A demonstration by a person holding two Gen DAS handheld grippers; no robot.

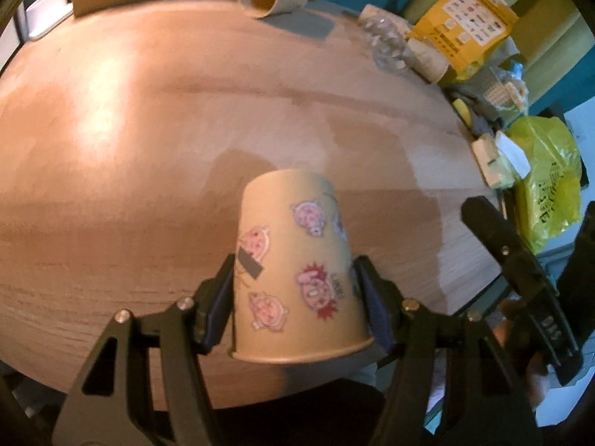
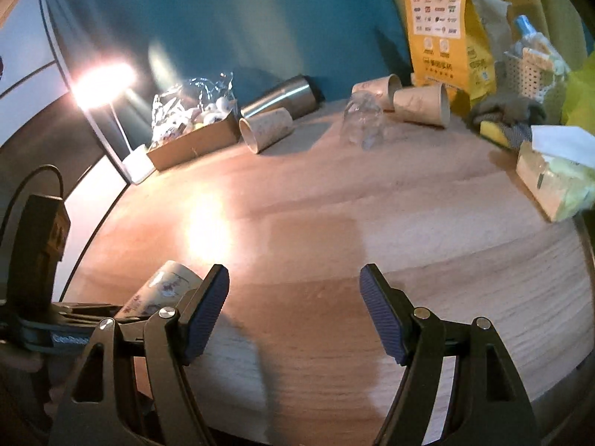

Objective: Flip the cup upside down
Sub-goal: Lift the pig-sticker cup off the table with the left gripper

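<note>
The wooden table (image 1: 148, 130) carries everything. At its far right corner stands a yellow package (image 2: 444, 29), with a tissue box (image 2: 550, 182) along the right edge. Near the far edge lie a cardboard tray (image 2: 193, 141), a steel tumbler (image 2: 279, 98) and a spare paper cup (image 2: 266, 128) on its side. The left gripper (image 1: 297, 297) grasps the sticker-covered cup (image 1: 297, 267) at the near edge, both pads pressed on its sides, the rim pointing toward the camera. The right gripper (image 2: 293, 312) is released, its fingers spread wide over the near edge, holding nothing.
</note>
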